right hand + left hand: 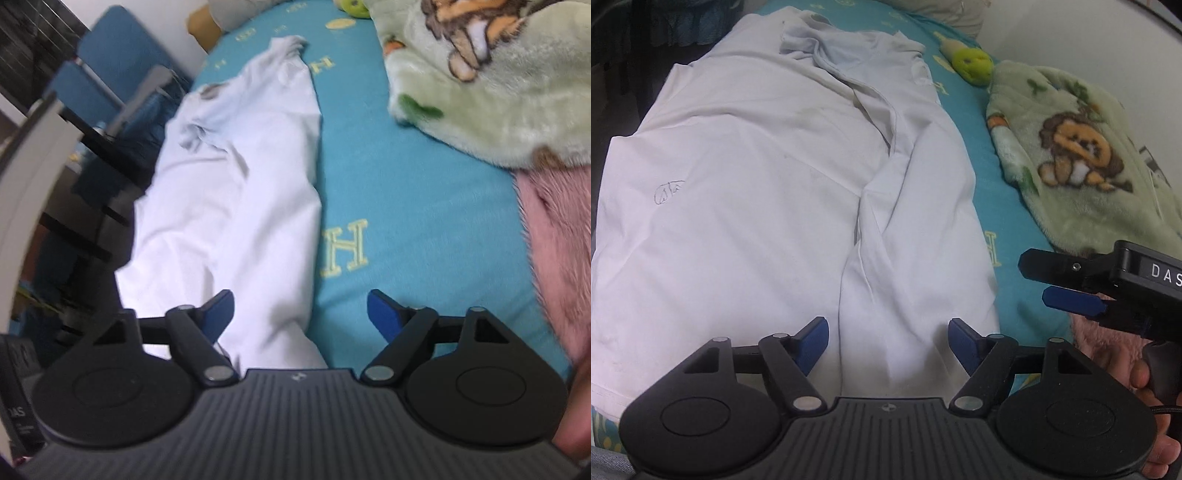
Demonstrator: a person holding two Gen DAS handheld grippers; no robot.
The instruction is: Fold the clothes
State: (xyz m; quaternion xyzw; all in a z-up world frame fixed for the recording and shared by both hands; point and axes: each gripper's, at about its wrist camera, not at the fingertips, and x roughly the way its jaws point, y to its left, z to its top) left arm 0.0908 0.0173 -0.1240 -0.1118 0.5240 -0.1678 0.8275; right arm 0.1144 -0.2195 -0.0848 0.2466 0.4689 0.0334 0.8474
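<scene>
1. Left gripper (888,341): jaws apart, nothing between the blue pads. The white cotton T-shirt (757,192) lies flat on the turquoise bedsheet with yellow letter print (1004,206), directly ahead of and beneath these jaws. No earlier frame, so only the present gap is noted.
2. Garment axis: long axis runs straight away from the left jaws toward the far end of the bed. A folded-over panel with a raised crease (882,173) runs along that axis, dead ahead of the jaw gap. Small outline logo (668,192) sits ahead and left of the left pad.
3. Near hem lies just in front of the left jaws; judged the closest grasp point for this hand.
4. Right gripper (301,314): jaws apart, empty. In its own view the shirt's right edge passes under the left pad; bare sheet lies under the right pad. So the shirt sits left of centre for this hand, and the left hand is the nearer to the cloth's bulk.
5. Judgement: next move turns on pinching the near right edge or hem and carrying it along or across the long axis.
6. Right of both jaws: pale green fleece blanket with lion print (1082,147), a yellow-green soft toy (973,64) beyond it, and pink fluffy fabric (557,236). All apart from the shirt; none blocks the approach.
</scene>
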